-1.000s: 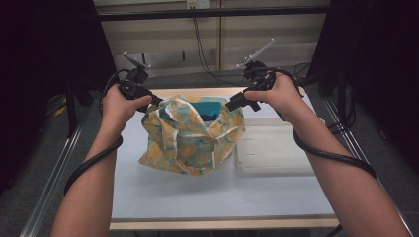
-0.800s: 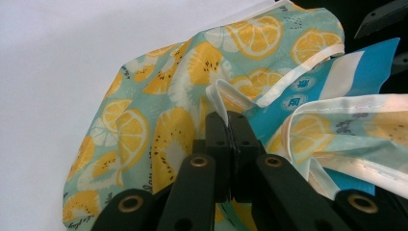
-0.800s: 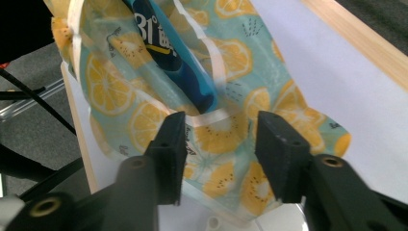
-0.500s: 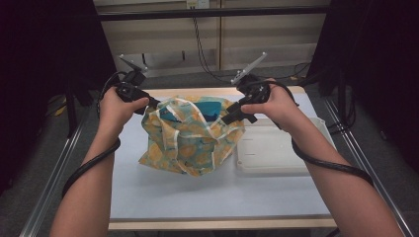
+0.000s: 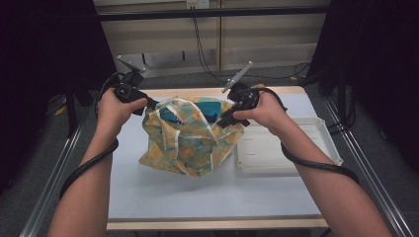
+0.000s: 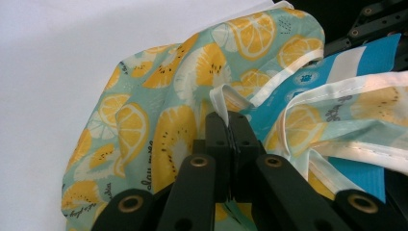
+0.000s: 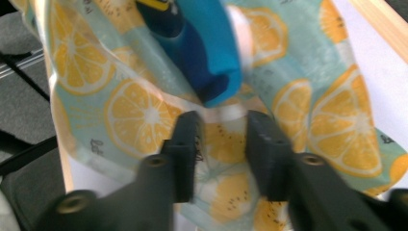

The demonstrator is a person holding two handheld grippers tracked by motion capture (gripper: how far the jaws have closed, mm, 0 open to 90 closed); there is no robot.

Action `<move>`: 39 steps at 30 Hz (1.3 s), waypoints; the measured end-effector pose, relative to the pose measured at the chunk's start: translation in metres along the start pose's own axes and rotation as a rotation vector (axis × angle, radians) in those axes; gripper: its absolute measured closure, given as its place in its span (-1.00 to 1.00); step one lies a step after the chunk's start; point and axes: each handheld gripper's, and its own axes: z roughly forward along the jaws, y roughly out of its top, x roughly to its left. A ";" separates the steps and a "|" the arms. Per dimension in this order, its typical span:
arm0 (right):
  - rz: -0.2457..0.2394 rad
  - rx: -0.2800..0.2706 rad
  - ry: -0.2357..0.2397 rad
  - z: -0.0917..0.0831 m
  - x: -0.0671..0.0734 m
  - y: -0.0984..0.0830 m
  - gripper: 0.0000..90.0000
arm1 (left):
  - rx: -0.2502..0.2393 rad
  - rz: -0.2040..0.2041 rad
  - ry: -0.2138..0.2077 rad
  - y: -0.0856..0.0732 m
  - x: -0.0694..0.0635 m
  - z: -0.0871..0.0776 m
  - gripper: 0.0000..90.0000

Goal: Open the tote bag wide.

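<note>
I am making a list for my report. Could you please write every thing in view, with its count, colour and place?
fabric bag: one, teal with orange citrus print and white trim, middle of the table, mouth held open
blue package: one, blue, inside the bag
tray: one, white, on the table right of the bag
table: one, white top with wooden edge
left tool: one, black, jaws shut on the bag's white trim
right tool: one, black, jaws apart and just closing at the bag's right rim, fabric between them
forearms: two, entering from the bottom
</note>
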 end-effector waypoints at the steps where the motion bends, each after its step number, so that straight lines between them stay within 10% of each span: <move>1: 0.000 -0.004 -0.003 0.000 0.000 0.001 0.63 | 0.006 0.011 -0.001 0.000 0.001 -0.001 0.97; 6: -0.002 0.003 0.029 -0.003 0.001 0.005 1.00 | -0.002 0.005 0.003 -0.001 0.001 -0.002 0.97; 20: 0.017 -0.012 0.029 -0.018 0.001 0.005 0.99 | -0.016 0.004 -0.002 -0.004 0.002 -0.002 0.97; 28: 0.010 0.007 0.022 -0.001 0.001 -0.002 0.15 | -0.008 0.005 -0.006 -0.004 0.003 -0.001 0.96; 39: -0.037 0.058 0.055 0.014 0.002 -0.002 1.00 | -0.017 -0.003 -0.010 -0.004 0.005 0.001 0.97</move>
